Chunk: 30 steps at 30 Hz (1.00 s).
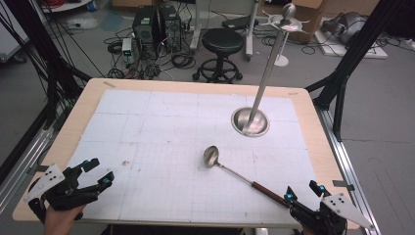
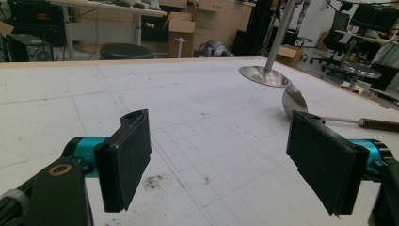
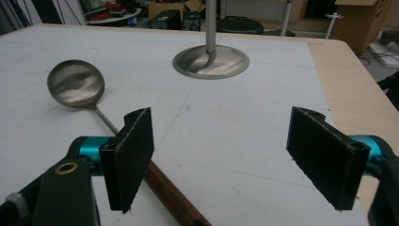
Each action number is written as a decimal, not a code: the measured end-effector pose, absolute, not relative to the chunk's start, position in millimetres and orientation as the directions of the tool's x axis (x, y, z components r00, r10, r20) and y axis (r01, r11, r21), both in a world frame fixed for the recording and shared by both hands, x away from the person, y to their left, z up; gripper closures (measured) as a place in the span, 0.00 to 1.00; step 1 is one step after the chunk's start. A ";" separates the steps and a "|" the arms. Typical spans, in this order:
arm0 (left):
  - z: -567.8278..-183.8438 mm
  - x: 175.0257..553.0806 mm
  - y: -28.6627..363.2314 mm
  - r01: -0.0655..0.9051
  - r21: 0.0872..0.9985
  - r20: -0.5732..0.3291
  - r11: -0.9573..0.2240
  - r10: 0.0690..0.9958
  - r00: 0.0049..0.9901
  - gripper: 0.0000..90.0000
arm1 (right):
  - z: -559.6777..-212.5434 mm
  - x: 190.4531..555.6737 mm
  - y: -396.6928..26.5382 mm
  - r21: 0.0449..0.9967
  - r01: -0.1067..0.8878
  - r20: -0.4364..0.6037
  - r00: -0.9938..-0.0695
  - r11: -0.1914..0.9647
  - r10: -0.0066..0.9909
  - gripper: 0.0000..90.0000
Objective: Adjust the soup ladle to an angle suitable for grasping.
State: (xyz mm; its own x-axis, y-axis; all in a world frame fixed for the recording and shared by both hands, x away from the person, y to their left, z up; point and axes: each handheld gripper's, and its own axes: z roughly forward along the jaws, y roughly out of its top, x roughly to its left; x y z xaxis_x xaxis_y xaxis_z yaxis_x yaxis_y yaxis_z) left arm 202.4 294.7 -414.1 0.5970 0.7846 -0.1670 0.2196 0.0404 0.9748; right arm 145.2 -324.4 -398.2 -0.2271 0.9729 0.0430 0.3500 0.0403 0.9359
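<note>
Jaws stand wide apart on both grippers, with nothing between them. On the right gripper (image 1: 299,192), the left jaw hangs just over the ladle's (image 1: 240,174) brown wooden handle (image 3: 170,197), while its steel bowl (image 3: 75,83) lies farther out on the worktop (image 1: 147,142), near the stand's round base (image 1: 250,122). That ladle looks stiff and fairly light, its thin metal shaft likely slippery; the wooden handle seems the safer place to grip. Well off at the near left corner waits the left gripper (image 1: 98,172).
</note>
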 end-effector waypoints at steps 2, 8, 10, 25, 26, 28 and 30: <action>-414.4 202.8 294.7 0.221 0.974 -0.170 0.043 0.786 0.595 0.25 | -399.2 145.7 -324.9 0.932 0.362 0.044 -0.217 0.038 0.975 0.33; -416.6 205.7 294.0 0.238 0.970 -0.182 0.046 0.786 0.591 0.26 | -402.5 147.2 -325.2 0.917 0.399 0.082 -0.247 0.025 0.965 0.62; -417.2 205.7 294.1 0.242 0.969 -0.184 0.046 0.787 0.588 0.26 | -404.0 149.3 -321.1 0.911 0.410 0.078 -0.285 0.048 0.955 0.64; -418.3 205.5 294.1 0.256 0.966 -0.183 0.032 0.784 0.593 0.27 | -422.8 169.4 -282.1 0.801 0.526 0.031 -0.514 0.286 0.857 0.99; -418.3 205.5 294.1 0.256 0.966 -0.183 0.032 0.784 0.593 0.27 | -425.5 172.2 -280.4 0.790 0.532 0.025 -0.524 0.305 0.851 0.99; -418.7 205.4 293.8 0.259 0.965 -0.185 0.033 0.784 0.593 0.27 | -429.6 176.0 -277.2 0.765 0.553 0.017 -0.530 0.331 0.848 0.99; -418.9 205.5 294.2 0.260 0.965 -0.186 0.032 0.784 0.592 0.27 | -431.5 177.4 -276.3 0.749 0.566 0.012 -0.529 0.343 0.849 0.99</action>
State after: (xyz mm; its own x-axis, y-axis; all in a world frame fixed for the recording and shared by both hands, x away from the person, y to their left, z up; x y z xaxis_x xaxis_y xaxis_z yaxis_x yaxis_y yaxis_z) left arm 205.5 294.2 -418.9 0.5920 0.7843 -0.1857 0.2603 0.0320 0.9650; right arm 177.4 -276.3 -431.5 -0.5289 0.8486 0.0115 0.5664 0.3428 0.7494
